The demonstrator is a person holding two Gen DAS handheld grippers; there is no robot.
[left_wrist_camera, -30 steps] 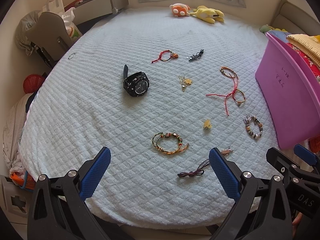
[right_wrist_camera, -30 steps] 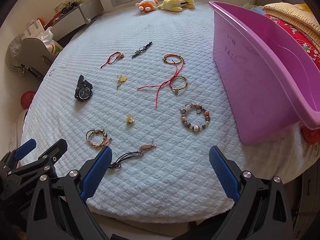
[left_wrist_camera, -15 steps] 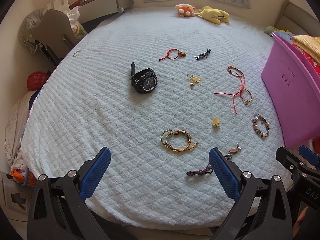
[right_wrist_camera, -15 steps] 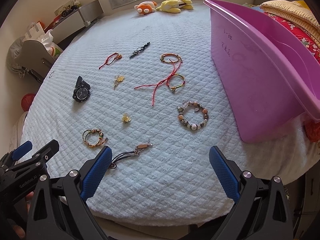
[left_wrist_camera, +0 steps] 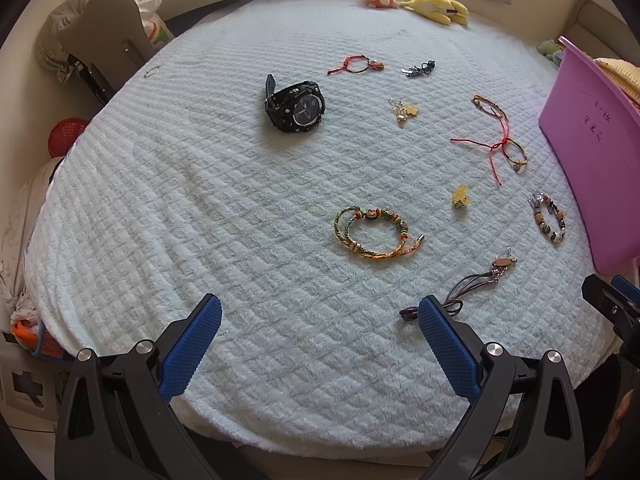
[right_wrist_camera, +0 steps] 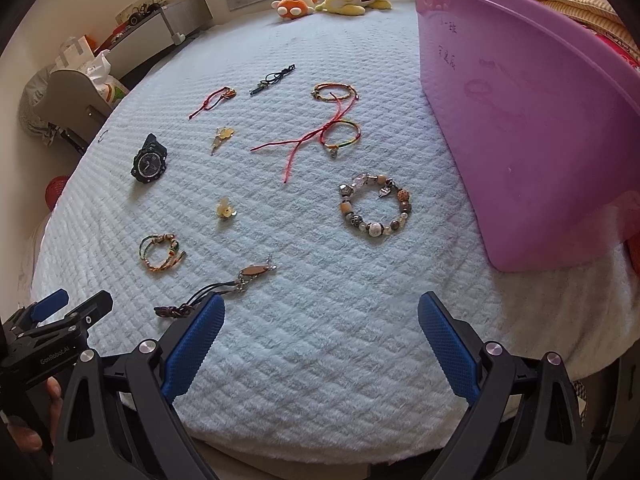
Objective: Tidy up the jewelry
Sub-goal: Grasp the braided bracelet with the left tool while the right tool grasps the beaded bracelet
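Jewelry lies scattered on the blanket (right_wrist_camera: 320, 360) beside the pink tub (right_wrist_camera: 540, 140), so we hold left gripper (left_wrist_camera: 320, 344) and right gripper (right_wrist_camera: 320, 344) spread wide, both empty, above the near edge to choose a piece.

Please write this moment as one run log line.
left claw: open, empty | right claw: open, empty | jewelry: on blanket | pink bin: beside

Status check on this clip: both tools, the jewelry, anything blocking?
Left tool open, empty. Right tool open, empty. Jewelry all loose on the pale quilted blanket; pink plastic tub beside it. Nothing blocking.
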